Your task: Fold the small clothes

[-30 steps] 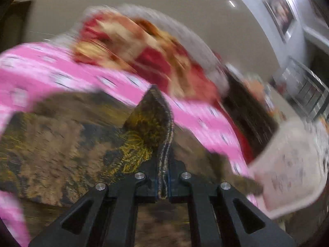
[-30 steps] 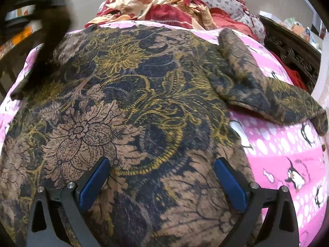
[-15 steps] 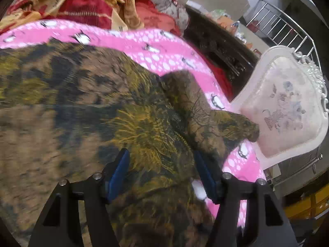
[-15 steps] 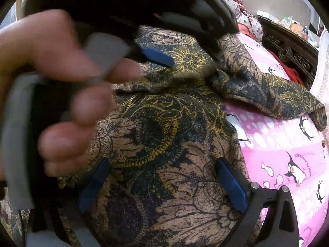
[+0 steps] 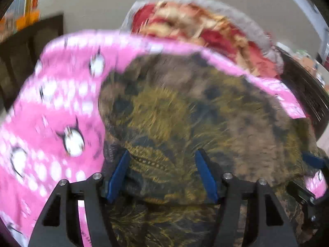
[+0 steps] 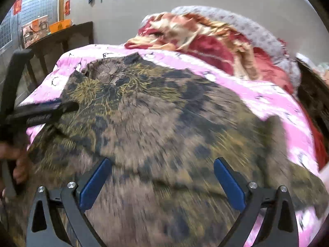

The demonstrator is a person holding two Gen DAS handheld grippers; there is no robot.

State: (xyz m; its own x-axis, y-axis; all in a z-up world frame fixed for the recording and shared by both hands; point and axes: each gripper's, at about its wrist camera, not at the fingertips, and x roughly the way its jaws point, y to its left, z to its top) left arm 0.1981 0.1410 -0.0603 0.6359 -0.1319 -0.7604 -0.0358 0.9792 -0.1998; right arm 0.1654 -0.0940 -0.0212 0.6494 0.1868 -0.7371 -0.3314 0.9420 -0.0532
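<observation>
A brown, black and gold floral garment [image 6: 164,127] lies spread on a pink penguin-print bedsheet [image 6: 267,98]. In the left wrist view the garment [image 5: 195,123] fills the middle, with a folded edge lying between the fingers. My left gripper [image 5: 164,175] is open just above this folded edge. It also shows in the right wrist view [image 6: 51,111] at the garment's left side. My right gripper [image 6: 162,177] is open and empty, hovering over the garment's near part. Both views are motion-blurred.
A crumpled red and cream blanket [image 6: 205,39] and a grey patterned pillow [image 6: 257,30] lie at the bed's far end. A dark wooden table [image 6: 67,35] stands at the far left. The dark bed frame [image 6: 314,94] runs along the right.
My left gripper let go of a garment fold, opened, and swung to the garment's left side. The right gripper stayed open, and its view now looks farther along the bed.
</observation>
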